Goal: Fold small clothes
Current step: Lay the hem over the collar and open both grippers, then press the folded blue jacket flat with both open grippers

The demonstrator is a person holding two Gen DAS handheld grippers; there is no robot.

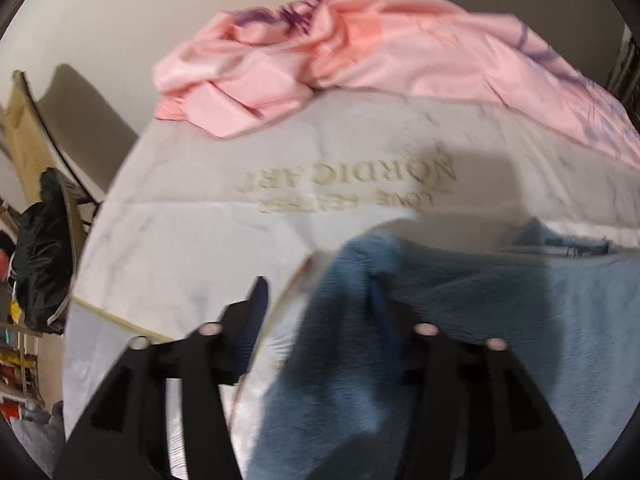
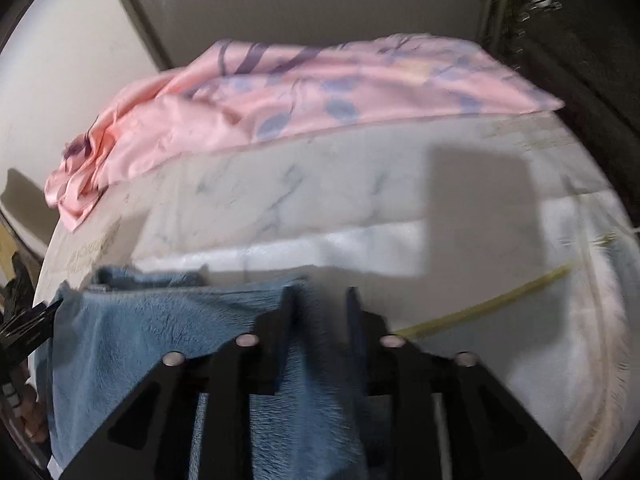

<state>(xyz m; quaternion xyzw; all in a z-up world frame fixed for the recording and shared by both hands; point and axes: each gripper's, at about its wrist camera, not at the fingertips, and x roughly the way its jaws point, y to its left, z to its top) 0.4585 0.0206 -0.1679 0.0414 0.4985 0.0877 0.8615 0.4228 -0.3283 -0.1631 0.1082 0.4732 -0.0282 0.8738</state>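
Blue fleece garment (image 1: 460, 320) near pink cloth (image 1: 360, 52), unfolded; left gripper (image 1: 320, 292) and right gripper (image 2: 320, 296) each pinching its edge; folding barely begun.

A soft blue fleece garment (image 1: 500, 320) (image 2: 160, 332) with a short, fuzzy pile lies at the near side of the white marble-patterned cover (image 1: 200, 240) (image 2: 320, 200). Its far edge runs roughly straight across the cover. On one side a corner is bunched and raised into a rounded fold; the rest hangs or lies fairly flat. A small darker blue section with a label-like patch shows at the far edge, too blurred to read.
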